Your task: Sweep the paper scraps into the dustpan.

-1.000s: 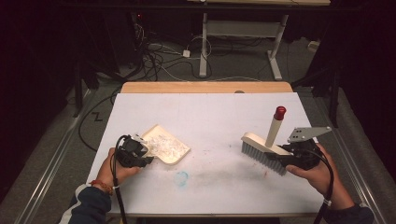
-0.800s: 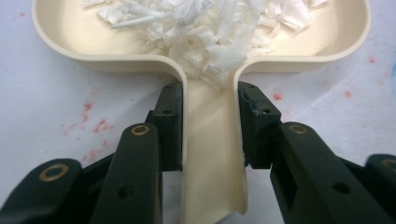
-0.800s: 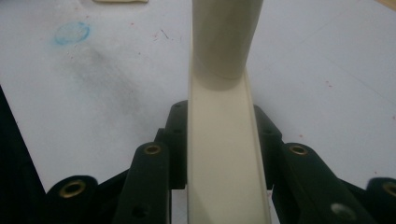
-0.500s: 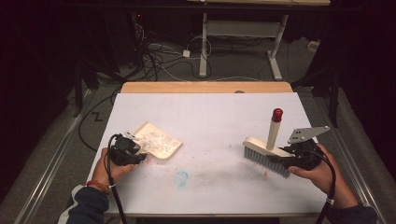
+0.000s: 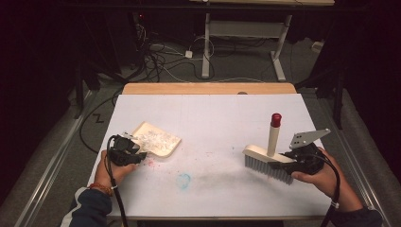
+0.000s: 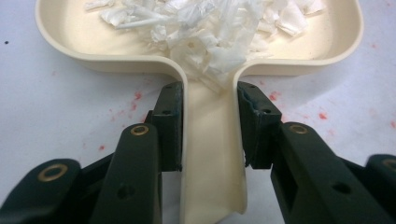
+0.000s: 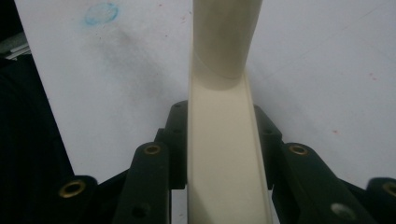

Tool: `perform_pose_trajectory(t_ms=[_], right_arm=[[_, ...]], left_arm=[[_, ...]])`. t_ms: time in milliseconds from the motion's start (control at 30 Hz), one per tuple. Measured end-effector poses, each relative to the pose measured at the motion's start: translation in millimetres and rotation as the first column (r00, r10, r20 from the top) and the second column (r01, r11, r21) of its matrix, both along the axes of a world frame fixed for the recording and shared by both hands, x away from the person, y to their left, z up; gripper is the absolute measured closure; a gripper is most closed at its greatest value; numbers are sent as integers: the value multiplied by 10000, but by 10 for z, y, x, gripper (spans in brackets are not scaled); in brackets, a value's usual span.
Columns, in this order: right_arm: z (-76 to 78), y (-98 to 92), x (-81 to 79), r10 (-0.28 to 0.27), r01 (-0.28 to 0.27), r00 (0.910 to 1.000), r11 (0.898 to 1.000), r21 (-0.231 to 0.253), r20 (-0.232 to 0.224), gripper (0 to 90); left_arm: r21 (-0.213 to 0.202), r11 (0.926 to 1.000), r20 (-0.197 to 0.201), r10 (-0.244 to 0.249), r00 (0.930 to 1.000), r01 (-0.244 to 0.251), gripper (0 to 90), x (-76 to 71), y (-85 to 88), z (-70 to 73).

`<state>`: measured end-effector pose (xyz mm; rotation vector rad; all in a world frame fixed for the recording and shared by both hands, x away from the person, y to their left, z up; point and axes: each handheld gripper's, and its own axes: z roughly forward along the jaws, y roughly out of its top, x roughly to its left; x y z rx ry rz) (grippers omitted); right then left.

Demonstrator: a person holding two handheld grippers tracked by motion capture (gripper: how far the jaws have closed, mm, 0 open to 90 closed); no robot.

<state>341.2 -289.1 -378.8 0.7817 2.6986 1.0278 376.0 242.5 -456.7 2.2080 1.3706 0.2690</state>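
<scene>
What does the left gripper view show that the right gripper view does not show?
The left gripper view has the cream dustpan with white paper shreds in it, its handle clamped between the left tongs, and red specks on the table. The right gripper view has the brush clamped between the right tongs, and a blue mark on the table. Both show black tongs shut on a cream tool over the white table.

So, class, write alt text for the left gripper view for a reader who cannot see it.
The left claw grips the handle of a cream dustpan whose tray holds a heap of white paper shreds. The pan lies on a white table flecked with red specks.
</scene>
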Motion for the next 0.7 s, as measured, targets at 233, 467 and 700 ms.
perform_pose_trajectory(t_ms=[233,467,700], right_arm=[[-13,30,-21,384,-384,9987,9993,-17,-330,676],[-16,5,-15,481,-488,9978,9987,-138,-460,676],[-25,-11,-24,659,-674,9947,9976,-173,-785,676]], left_arm=[[135,9999,-29,49,10000,-48,621,-54,-60,-6],[178,9995,254,243,9994,-248,621,-126,-98,43],[-277,9962,415,833,9957,-822,621,-300,-100,52]])
